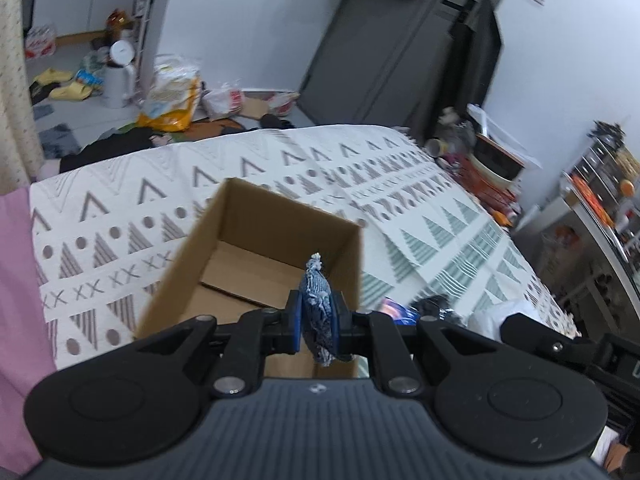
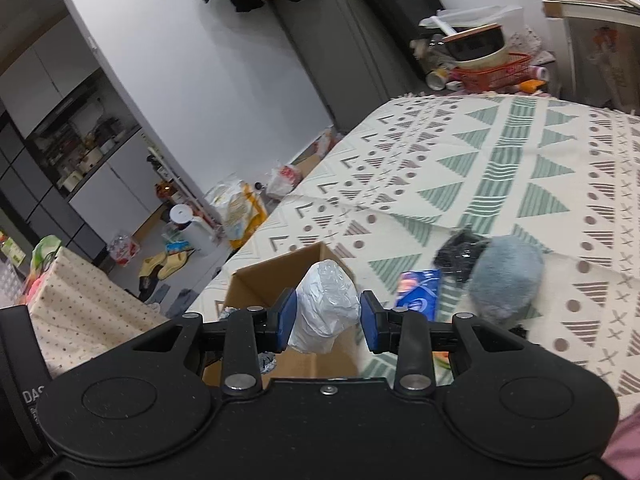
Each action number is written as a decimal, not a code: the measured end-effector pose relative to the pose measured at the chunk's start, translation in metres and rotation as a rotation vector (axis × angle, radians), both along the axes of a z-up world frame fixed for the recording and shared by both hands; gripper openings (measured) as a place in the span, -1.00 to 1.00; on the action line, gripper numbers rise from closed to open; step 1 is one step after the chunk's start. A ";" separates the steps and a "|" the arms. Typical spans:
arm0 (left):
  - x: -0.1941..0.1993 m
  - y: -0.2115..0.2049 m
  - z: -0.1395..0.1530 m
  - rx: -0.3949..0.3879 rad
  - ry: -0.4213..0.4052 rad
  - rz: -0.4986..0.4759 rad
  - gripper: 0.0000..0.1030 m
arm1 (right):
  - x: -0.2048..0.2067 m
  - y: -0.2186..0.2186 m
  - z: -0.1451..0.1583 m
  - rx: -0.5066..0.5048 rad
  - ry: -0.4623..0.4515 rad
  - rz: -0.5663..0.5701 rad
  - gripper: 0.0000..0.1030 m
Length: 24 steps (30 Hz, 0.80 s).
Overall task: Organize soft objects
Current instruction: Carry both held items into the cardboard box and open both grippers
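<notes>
The left gripper (image 1: 317, 320) is clamped tight on a small blue-and-white knitted piece of fabric (image 1: 318, 304), its blue pads pressed against both sides so that the cloth stands on edge between them, a frayed pale tip poking up at the top. It hangs right above the open cardboard box (image 1: 240, 216) — the fabric sits over the near right part of the opening, with the bare cardboard floor of the box visible beyond it.

The right gripper (image 2: 328, 314) holds a crumpled white plastic bag (image 2: 326, 304), a puffy wad squeezed at its sides by the two blue pads, which stand fairly far apart around it. It too hovers over the same box, whose far corner shows behind the bag in the right wrist view.

The box rests on a bed covered with a cream bedspread (image 2: 500, 160) printed with green and grey triangles, dots and crosses; it stands near the bed's left edge, toward the near end. To the right of the box, further in on the bedspread, lie a flat blue packet (image 2: 418, 288), a crinkled black plastic item (image 2: 460, 254) and a grey-blue plush toy (image 2: 506, 280) — the black item touches the plush toy's upper left side, and the packet lies just beside both.

Beyond the bed's left edge the floor (image 1: 72, 116) is littered with bags, yellow slippers and a white bin.
</notes>
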<state>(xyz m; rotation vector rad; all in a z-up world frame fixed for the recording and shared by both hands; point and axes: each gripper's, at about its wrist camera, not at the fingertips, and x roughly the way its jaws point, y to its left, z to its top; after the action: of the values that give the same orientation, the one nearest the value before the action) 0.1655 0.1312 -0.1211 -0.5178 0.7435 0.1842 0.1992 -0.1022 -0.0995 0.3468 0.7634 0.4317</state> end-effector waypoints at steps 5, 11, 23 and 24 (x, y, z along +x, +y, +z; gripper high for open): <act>0.002 0.022 -0.011 -0.005 0.040 0.055 -0.74 | 0.002 0.018 -0.003 0.030 0.004 0.033 -0.34; 0.002 0.038 -0.021 -0.012 0.080 0.106 -0.74 | 0.008 0.036 -0.010 0.048 0.019 0.076 -0.34; 0.004 0.053 -0.022 -0.039 0.096 0.198 0.04 | 0.022 0.072 -0.030 0.034 0.060 0.130 -0.34; 0.005 0.054 -0.022 -0.041 0.095 0.203 0.07 | 0.023 0.074 -0.031 0.035 0.064 0.132 -0.34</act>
<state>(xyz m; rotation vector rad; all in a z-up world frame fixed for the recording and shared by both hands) 0.1700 0.1850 -0.1429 -0.6274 0.7879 0.3852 0.2224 -0.0281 -0.1310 0.3448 0.8451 0.5606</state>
